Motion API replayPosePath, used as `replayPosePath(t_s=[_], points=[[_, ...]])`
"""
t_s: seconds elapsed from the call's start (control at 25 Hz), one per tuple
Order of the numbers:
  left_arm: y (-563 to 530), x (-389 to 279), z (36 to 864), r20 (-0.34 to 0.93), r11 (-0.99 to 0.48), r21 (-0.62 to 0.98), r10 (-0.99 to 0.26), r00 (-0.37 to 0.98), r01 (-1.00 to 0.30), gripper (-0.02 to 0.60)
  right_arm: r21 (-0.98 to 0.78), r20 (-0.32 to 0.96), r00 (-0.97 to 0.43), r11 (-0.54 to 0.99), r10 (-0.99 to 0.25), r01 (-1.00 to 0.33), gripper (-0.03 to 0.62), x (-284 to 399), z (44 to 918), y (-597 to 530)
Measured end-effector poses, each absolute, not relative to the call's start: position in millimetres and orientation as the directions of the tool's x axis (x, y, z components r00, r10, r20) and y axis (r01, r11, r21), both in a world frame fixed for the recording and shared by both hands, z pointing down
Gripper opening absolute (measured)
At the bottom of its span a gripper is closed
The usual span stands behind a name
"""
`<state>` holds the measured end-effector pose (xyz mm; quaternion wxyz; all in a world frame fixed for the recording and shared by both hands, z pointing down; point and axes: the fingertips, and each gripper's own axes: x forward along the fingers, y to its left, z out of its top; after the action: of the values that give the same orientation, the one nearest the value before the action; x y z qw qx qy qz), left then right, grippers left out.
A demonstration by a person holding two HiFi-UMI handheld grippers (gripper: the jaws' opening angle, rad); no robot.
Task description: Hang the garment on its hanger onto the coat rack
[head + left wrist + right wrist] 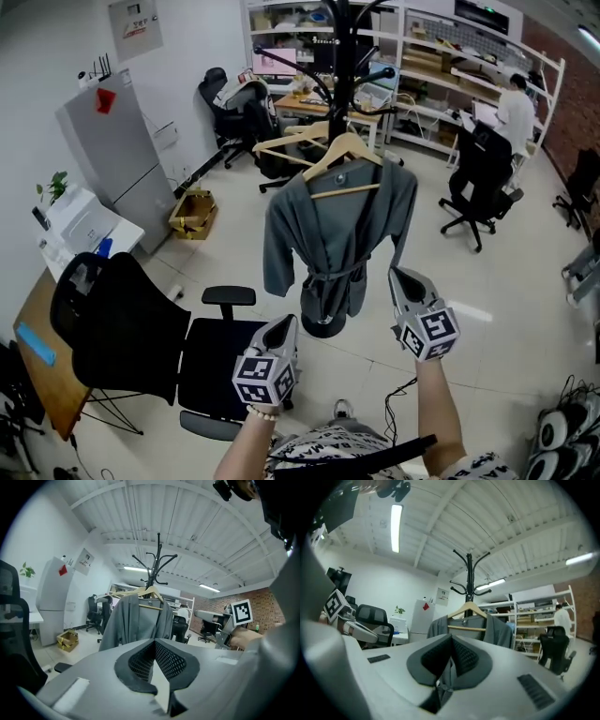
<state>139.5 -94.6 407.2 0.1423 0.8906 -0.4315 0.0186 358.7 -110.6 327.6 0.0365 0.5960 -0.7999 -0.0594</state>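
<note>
A grey robe (337,225) hangs on a wooden hanger (345,150) whose hook sits on a branch of the black coat rack (337,56). Both grippers are drawn back from it, low in the head view. My left gripper (286,323) is shut and holds nothing. My right gripper (401,277) is shut too, its pads pressed together and empty. The left gripper view shows the robe (138,620) straight ahead past the closed jaws (154,641), well apart. The right gripper view shows the robe (497,632) beyond my right gripper (452,639), also clear of it.
A second, bare wooden hanger (286,141) hangs on the rack's left side. A black office chair (141,328) stands close at my left. A cardboard box (194,211) and a grey cabinet (117,159) line the left wall. A person (514,108) sits far right by another chair (478,178).
</note>
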Motion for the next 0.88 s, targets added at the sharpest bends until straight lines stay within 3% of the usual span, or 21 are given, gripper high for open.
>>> replayPosePath(t_s=[0.24,0.88], points=[[-81.1,166.1,412.0,0.157,-0.632,0.253,-0.721,0.675,-0.733,0.003,-0.023,0.085,-0.232,0.231,-0.969,-0.973,0.006,358.9,380.7,-77.7],[-83.4,205.7,410.2,0.157,-0.671,0.259,-0.680,0.716,-0.695,0.003,-0.097,0.145,-0.204,0.191,-0.968,-0.977,0.008,376.1,393.9,-65.1]])
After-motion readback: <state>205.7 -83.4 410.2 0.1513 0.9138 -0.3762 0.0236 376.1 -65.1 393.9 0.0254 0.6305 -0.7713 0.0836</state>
